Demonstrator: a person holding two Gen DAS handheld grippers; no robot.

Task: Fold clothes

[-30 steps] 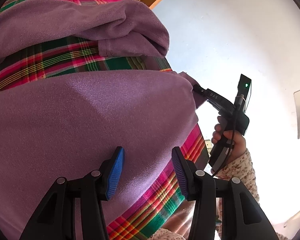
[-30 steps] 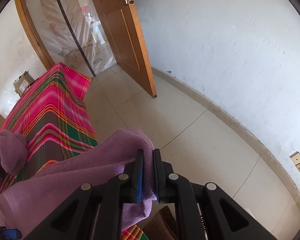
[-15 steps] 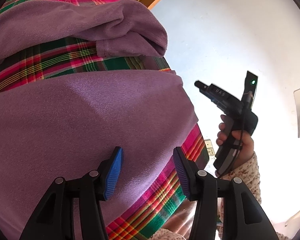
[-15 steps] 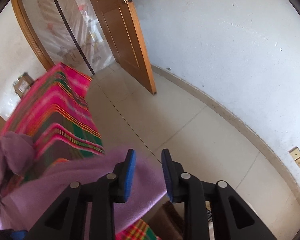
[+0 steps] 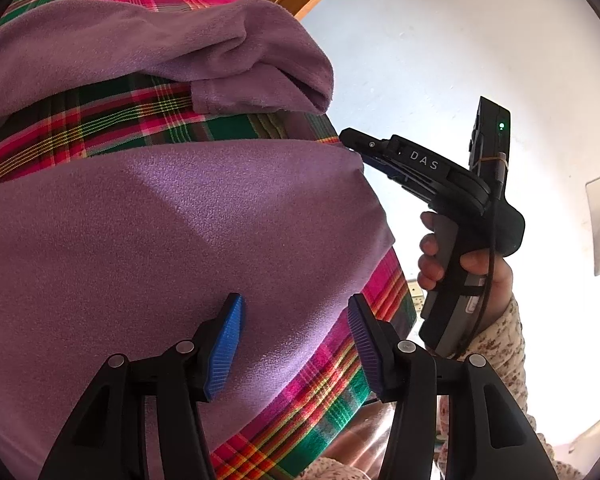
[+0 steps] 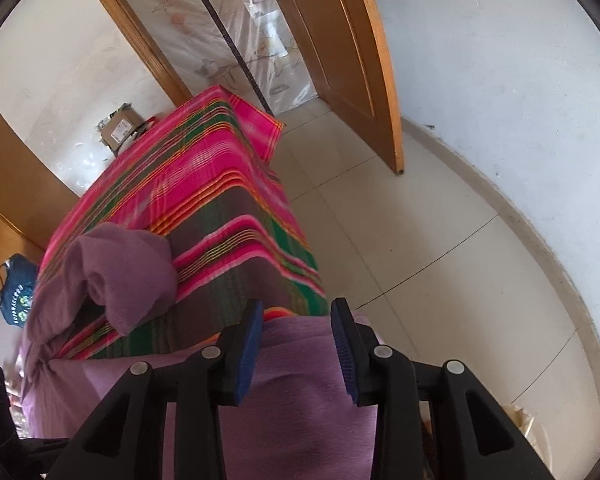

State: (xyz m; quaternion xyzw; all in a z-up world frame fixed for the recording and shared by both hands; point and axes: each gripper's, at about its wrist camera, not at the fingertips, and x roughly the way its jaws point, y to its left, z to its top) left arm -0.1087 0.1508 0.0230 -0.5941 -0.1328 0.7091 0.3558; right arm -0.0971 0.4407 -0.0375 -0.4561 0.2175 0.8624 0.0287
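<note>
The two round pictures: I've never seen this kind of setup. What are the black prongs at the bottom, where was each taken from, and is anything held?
No robot here: a person carries a hand-held gripper in each hand, each with a wide-angle camera looking along its two blue-padded fingers. The left camera shows the left hand-held gripper, open above a purple garment spread on a bed with a plaid cover. Beside it you see the person's hand holding the other tool. The right camera shows the right hand-held gripper, also open over the garment's edge; beyond are the floor and a wooden door. Nothing is gripped.
</note>
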